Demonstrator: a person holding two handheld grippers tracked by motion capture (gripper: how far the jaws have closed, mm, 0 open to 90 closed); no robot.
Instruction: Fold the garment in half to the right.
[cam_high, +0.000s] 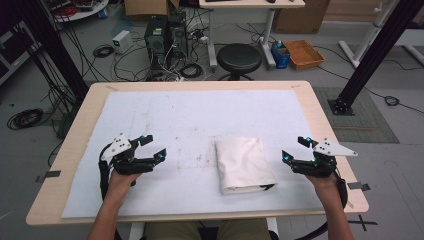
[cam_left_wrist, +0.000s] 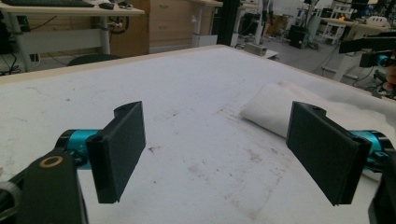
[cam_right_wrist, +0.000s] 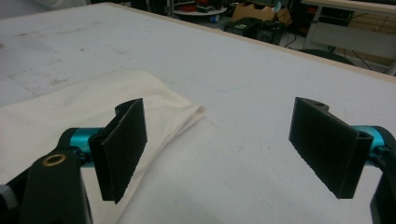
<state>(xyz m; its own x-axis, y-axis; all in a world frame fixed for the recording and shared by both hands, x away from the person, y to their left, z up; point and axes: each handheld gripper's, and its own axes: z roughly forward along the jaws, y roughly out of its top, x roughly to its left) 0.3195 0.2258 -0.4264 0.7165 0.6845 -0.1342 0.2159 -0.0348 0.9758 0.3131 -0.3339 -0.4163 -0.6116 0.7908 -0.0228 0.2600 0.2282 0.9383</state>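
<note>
Folded cloth (cam_high: 244, 165) lies flat on the white mat (cam_high: 150, 120) covering the bench (cam_high: 75, 130), right of centre and toward the person's edge. Roughly rectangular; its long axis runs away from the person, slightly skewed, with the thick rolled fold at the near end and a small dark tag or loop at the near right corner.

Right gripper (cam_high: 296, 150) sits just beside the cloth's right edge, jaws spread wide, nothing between them, pointing inward toward the cloth. In the right gripper view the cloth (cam_right_wrist: 70, 116) lies ahead and to the left of the gripper (cam_right_wrist: 229, 149), with its far corner reaching to about the middle of the gap; the left jaw is over cloth, the right jaw over bare mat.

Left gripper (cam_high: 152, 149) is well apart from the cloth, across a stretch of stained mat, also released and empty. In the left gripper view the cloth (cam_left_wrist: 280, 107) appears beyond and to the right of the gripper (cam_left_wrist: 224, 154), partly behind the right jaw.

Judgement: right hand is clearly the nearer one. The move turns on the cloth lying to that gripper's left, long edge facing it. A short sideways slide would put a jaw over that edge; the left hand needs a longer reach across the mat to meet the opposite long edge.

Neither gripper touches the cloth.
</note>
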